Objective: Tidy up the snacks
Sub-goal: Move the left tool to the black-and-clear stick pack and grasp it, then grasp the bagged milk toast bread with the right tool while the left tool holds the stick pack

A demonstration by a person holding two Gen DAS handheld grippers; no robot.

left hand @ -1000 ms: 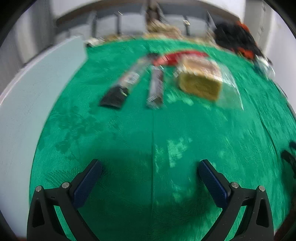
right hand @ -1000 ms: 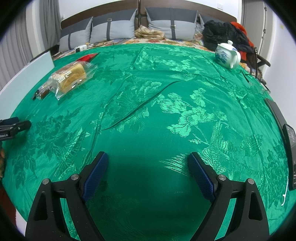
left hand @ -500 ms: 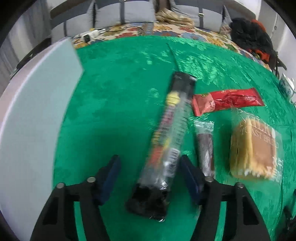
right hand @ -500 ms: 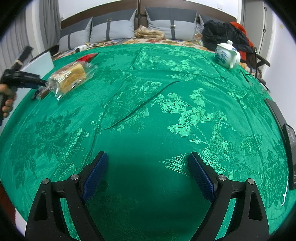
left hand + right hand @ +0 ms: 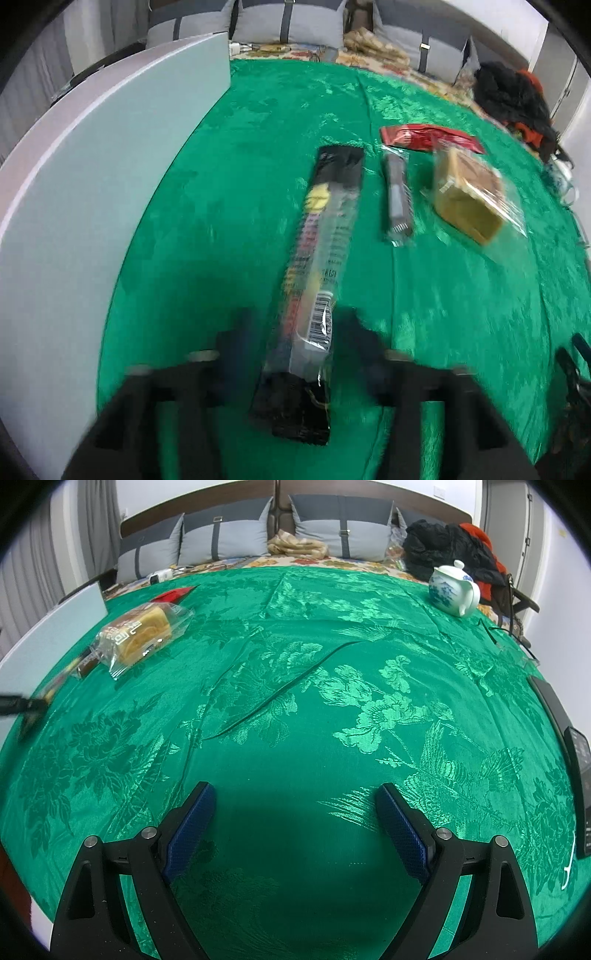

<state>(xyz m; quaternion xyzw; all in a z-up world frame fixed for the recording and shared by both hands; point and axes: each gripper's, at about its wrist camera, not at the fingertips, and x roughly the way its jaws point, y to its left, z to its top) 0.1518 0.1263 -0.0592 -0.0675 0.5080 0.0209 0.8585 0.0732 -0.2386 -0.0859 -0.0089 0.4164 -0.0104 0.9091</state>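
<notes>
In the left wrist view a long clear-and-black snack packet (image 5: 317, 273) lies on the green cloth, its near end between my blurred fingers. My left gripper (image 5: 295, 343) straddles it, open, not touching that I can tell. Beside it lie a small grey bar (image 5: 397, 195), a red packet (image 5: 428, 137) and a bagged bread loaf (image 5: 467, 195). In the right wrist view my right gripper (image 5: 295, 819) is open and empty over bare cloth, and the bread loaf (image 5: 138, 635) sits far left with the red packet (image 5: 171, 595) behind it.
A pale grey board (image 5: 92, 192) borders the cloth on the left. A white-and-blue teapot (image 5: 452, 589) stands at the back right. Dark flat devices (image 5: 569, 734) lie at the right edge. A thin dark cable (image 5: 280, 694) crosses the cloth. Pillows and clothes lie behind.
My left gripper has swung in from open cloth to over the long packet and lowered around its near end. The right gripper has not moved.
</notes>
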